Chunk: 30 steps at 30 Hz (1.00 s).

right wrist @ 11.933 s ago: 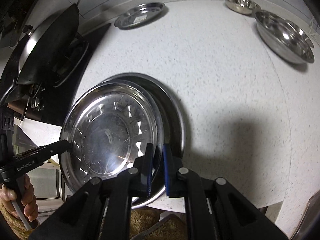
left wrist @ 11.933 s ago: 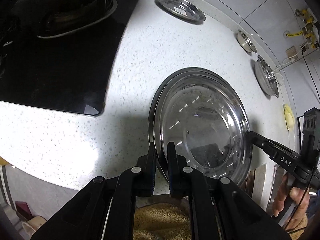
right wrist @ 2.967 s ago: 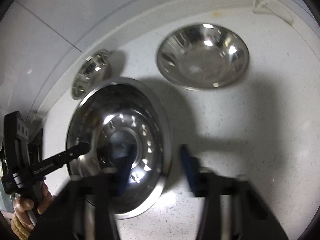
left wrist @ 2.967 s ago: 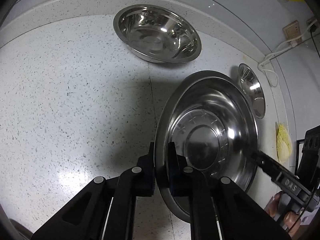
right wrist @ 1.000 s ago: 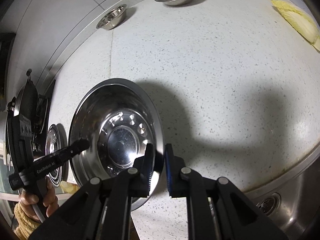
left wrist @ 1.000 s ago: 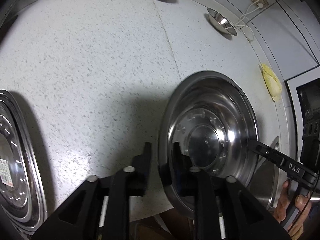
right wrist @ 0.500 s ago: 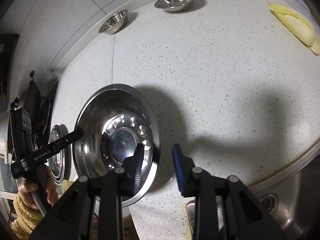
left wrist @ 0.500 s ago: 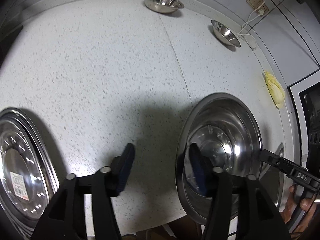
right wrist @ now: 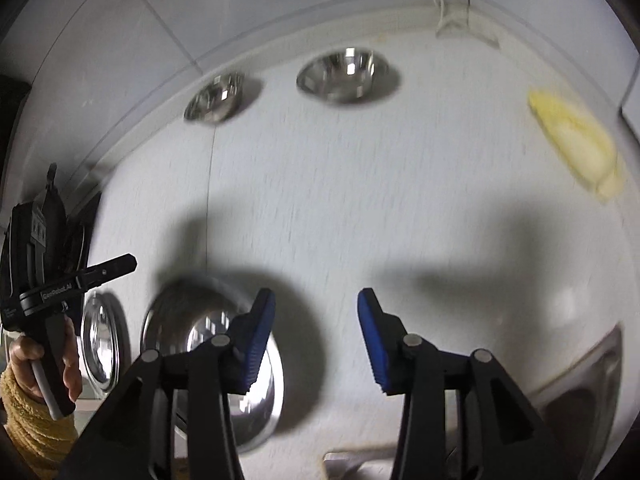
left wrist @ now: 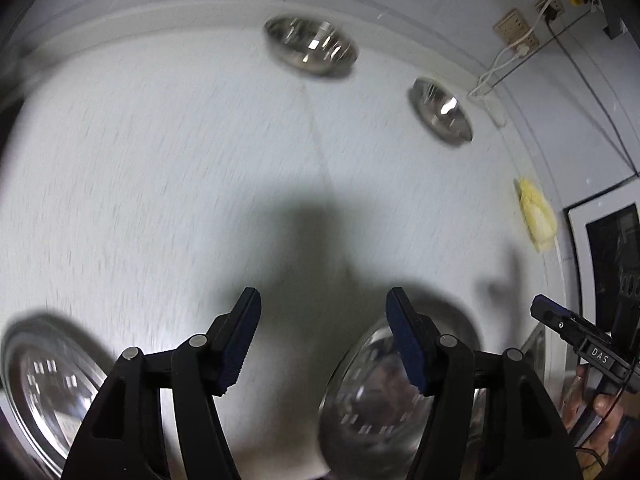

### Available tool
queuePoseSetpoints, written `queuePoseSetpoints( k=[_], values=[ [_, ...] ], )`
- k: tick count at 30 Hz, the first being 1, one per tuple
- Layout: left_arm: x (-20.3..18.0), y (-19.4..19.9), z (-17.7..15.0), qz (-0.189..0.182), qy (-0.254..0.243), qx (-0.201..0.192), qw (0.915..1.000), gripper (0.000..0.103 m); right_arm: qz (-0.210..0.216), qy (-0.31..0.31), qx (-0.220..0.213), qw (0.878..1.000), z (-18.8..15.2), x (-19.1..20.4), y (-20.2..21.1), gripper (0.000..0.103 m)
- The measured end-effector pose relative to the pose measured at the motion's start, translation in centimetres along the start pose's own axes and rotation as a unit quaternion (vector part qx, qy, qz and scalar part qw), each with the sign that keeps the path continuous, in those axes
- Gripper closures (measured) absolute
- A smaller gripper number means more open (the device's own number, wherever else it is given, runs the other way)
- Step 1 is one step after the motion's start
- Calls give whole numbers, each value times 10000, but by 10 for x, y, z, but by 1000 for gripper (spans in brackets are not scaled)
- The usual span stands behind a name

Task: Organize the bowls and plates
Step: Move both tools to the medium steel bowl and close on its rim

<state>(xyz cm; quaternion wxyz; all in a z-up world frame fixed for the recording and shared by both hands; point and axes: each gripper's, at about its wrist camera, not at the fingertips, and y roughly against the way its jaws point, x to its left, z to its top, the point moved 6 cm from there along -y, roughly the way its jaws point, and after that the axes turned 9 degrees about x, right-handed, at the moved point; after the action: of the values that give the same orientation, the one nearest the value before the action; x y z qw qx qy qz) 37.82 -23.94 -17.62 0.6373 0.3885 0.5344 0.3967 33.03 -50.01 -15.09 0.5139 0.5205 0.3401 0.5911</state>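
Steel: two bowls [left wrist: 311,48] [left wrist: 440,113], two plate stacks [left wrist: 376,396] [left wrist: 44,384].

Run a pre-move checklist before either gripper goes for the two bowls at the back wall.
1. Left gripper open and holding nothing: ok.
2. Right gripper open and holding nothing: ok.
3. Large bowl released, resting on the countertop near its front edge: ok.
4. Both back bowls free and apart, wider bowl and smaller bowl: ok.
5. Path across the counter to them unobstructed; yellow item lies off to the right: ok.
6. Exact rim positions for a grasp: cannot tell, both views are motion-blurred.
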Motion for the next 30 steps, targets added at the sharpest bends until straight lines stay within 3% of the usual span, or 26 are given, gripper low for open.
queuePoseSetpoints(
  k=[2,5,12,17,23,30],
  values=[
    [-12,1,26,-22,-80,-116,9999,44,-38,-4,-103,9999,28,-3,5,59],
    [-30,-6,63,-58,-171,-204,9996,29,-145,-14,-196,9997,70,-10,4,54],
    [-73,-54,144,-369,-78,-59,9993,27,-107,-257,-91,9996,158,-39,-36,44],
    [-92,-95,178,-292,-104,75,9995,27,-119,-405,-58,9991,203,-57,-69,43],
    [-97,-132,218,-254,66,140,9996,27,-162,-339,-42,9993,242,-74,-92,43],
    [-110,-151,242,-199,-98,31,9997,28,-36,-365,45,9993,262,-86,-111,43]
  ],
)
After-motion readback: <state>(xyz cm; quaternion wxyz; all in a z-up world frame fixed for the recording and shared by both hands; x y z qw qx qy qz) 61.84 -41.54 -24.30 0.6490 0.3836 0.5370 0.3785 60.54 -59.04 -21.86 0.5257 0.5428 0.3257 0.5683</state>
